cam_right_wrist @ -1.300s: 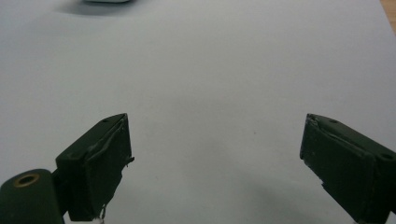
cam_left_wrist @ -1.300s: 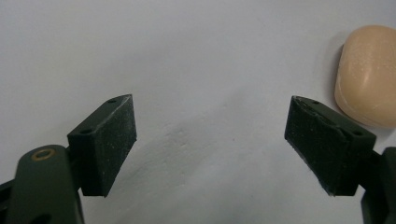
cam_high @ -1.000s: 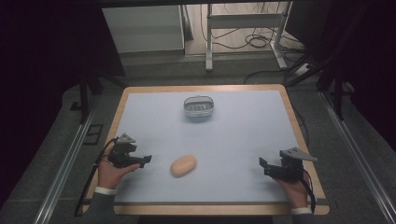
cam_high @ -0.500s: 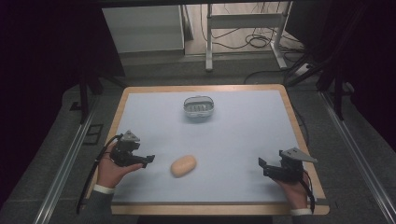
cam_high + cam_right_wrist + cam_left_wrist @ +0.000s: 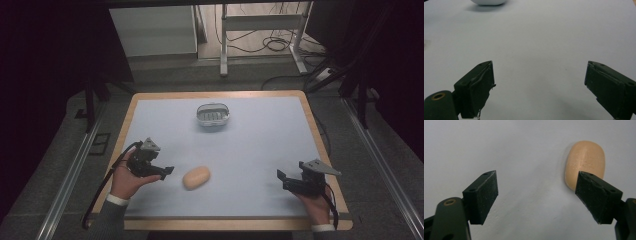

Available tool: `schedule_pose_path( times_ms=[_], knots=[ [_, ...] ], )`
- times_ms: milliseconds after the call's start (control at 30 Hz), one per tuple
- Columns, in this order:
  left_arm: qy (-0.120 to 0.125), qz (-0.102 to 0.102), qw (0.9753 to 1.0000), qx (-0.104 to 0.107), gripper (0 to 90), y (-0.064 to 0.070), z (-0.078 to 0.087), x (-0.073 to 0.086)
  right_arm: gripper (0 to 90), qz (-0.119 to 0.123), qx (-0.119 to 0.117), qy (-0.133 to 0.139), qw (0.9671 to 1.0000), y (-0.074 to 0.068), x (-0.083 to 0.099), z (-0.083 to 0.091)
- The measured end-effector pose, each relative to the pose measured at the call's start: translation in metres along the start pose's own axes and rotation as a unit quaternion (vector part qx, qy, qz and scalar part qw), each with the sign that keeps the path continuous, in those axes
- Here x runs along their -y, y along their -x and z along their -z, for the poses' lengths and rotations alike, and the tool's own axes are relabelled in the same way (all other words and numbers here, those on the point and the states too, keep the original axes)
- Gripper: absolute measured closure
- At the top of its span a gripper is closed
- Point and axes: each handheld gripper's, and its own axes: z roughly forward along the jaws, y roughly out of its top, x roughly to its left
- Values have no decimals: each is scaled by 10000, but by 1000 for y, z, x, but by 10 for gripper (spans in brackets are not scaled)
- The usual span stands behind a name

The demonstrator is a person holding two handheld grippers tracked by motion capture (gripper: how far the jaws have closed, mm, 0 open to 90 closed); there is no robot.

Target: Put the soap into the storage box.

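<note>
Pale blue-grey table top (image 5: 260,150) framed by a light wooden rim, with wide bare stretches through the middle and along the right half. Left gripper (image 5: 167,172) held low near the front-left part of the surface, jaws spread wide with nothing between them, pointing toward the tan oval object (image 5: 196,177) just beside it (a smooth, rounded lump, bread-roll-like in colour). Seen along the left gripper's own jaws, oval object (image 5: 585,163) lying ahead and to the right, its near end partly hidden behind the right-hand jaw; whether touching that jaw or just beyond it, cannot tell. Open gap between the jaws of the left gripper (image 5: 536,192) showing only bare table.

Right gripper (image 5: 281,179) held near the front-right corner, well apart from the oval object, jaws likewise wide and empty, close to the wooden edge on that side. From its own camera, right gripper (image 5: 539,82) over plain surface, with the underside of a white rounded thing (image 5: 488,2) at the far top edge.

Small clear oval container (image 5: 213,115) standing toward the far middle of the table, well apart from both grippers, free space all round it.

Beyond the table: grey floor, a metal rail (image 5: 70,170) along the left side, another on the right, a white cabinet (image 5: 152,31) at the back, a metal frame (image 5: 260,35) with loose cables behind it, darkness at both sides.
</note>
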Motion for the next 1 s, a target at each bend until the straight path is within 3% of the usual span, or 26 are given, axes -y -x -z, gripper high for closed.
schedule_pose_path(
  times_ms=[367, 1000],
  knots=[
    [-108, -242, 9996, 121, 182, 14, -9, -11, 89, 14, 16, -1, 10000, 0, 2, -3],
    [-296, -422, 9982, 304, 182, 29, -24, -17, 89, 56, 88, 4, 9999, 0, 4, -4]
  ],
)
